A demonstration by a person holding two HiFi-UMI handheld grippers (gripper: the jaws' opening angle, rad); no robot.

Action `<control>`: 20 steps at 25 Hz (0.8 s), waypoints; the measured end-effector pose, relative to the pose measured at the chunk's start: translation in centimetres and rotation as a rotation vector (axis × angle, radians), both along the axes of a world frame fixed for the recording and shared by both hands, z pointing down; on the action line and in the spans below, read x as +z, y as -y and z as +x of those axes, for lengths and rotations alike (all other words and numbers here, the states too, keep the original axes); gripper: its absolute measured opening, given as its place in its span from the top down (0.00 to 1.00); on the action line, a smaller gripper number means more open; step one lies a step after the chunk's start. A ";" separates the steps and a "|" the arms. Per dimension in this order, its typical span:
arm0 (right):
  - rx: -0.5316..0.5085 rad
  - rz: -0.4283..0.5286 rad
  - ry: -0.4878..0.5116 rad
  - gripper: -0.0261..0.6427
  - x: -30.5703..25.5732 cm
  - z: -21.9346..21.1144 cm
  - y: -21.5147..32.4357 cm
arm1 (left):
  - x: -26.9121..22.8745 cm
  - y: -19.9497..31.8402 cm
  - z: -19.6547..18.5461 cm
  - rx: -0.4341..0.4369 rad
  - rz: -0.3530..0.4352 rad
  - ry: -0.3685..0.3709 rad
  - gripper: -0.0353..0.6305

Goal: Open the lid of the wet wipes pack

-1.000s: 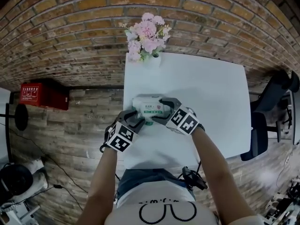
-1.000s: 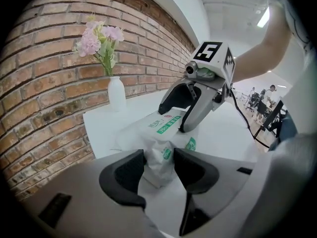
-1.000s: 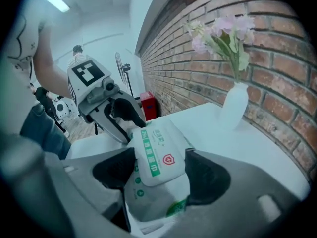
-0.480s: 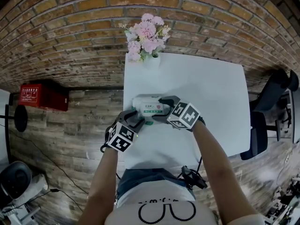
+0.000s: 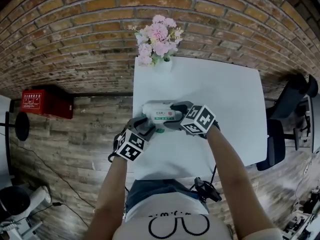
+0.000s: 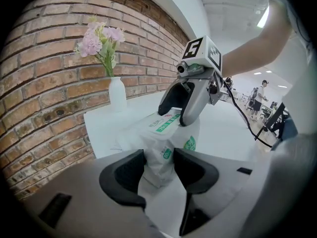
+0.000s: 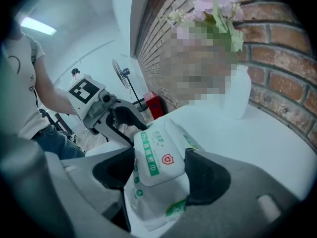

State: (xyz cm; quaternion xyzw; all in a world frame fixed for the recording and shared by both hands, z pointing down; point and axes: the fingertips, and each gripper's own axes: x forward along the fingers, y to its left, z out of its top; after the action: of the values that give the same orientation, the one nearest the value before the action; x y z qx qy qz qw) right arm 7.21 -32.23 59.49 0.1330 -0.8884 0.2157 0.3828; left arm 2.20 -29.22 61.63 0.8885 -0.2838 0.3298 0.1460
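Observation:
The white wet wipes pack point(image 5: 159, 115) lies near the left edge of the white table point(image 5: 225, 99). My left gripper point(image 5: 148, 128) is shut on the pack's near end point(image 6: 161, 148), pinching the soft wrapper between both pads. My right gripper point(image 5: 174, 118) reaches over from the right, and its jaws straddle the hard white lid point(image 7: 157, 155) with the green print and red shield. Both pads press the lid's sides, and the lid looks tilted up a little from the wrapper. The right gripper point(image 6: 184, 114) shows above the pack in the left gripper view. The left gripper point(image 7: 123, 119) shows behind it in the right gripper view.
A white vase with pink flowers point(image 5: 159, 40) stands at the table's far left corner, against the brick wall. A red box point(image 5: 45, 102) sits on the wooden floor to the left. A dark chair point(image 5: 292, 109) stands to the right of the table.
The right gripper's marker cube has shifted up and to the right, tipping over the lid. The left gripper and the pack have stayed almost still.

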 end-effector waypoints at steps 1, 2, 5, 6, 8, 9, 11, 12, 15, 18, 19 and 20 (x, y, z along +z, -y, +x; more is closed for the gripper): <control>0.009 -0.020 0.015 0.50 -0.1 0.0 0.1 | 0.0 0.0 0.0 0.001 -0.001 0.000 0.66; 0.021 -0.044 0.035 0.49 -0.3 0.0 0.2 | 0.0 0.0 0.0 0.003 -0.002 0.001 0.66; 0.030 -0.077 0.064 0.50 -0.5 0.0 0.3 | 0.0 0.0 0.0 0.005 -0.005 0.002 0.66; 0.029 -0.078 0.064 0.50 -0.5 0.0 0.3 | 0.0 0.0 0.0 0.006 -0.006 0.003 0.66; 0.027 -0.074 0.062 0.50 -0.6 0.0 0.3 | 0.0 0.0 0.0 0.009 -0.009 0.006 0.66; 0.025 -0.068 0.060 0.50 -0.8 0.0 0.3 | 0.0 -0.1 0.0 0.011 -0.011 0.008 0.66; 0.021 -0.047 0.055 0.51 -1.1 0.1 0.2 | 0.0 -0.1 0.0 0.015 -0.012 0.011 0.66; 0.018 -0.034 0.050 0.52 -1.2 0.1 0.2 | 0.0 -0.1 0.0 0.017 -0.013 0.012 0.66; 0.016 0.010 0.041 0.54 -1.8 0.2 0.3 | 0.0 -0.1 0.0 0.018 -0.014 0.014 0.66; 0.033 0.045 0.064 0.60 -2.7 0.3 0.6 | 0.1 -0.1 -0.1 0.018 -0.014 0.015 0.66; 0.037 0.050 0.070 0.62 -2.9 0.4 0.7 | 0.1 -0.1 -0.1 0.018 -0.014 0.015 0.66; 0.039 0.055 0.074 0.63 -3.1 0.4 0.7 | 0.1 -0.1 0.0 0.019 -0.015 0.015 0.66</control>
State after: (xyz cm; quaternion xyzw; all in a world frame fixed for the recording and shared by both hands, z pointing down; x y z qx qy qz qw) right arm 7.60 -32.96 56.38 0.1529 -0.9048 0.2032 0.3415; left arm 2.18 -29.16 61.69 0.8875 -0.2741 0.3399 0.1475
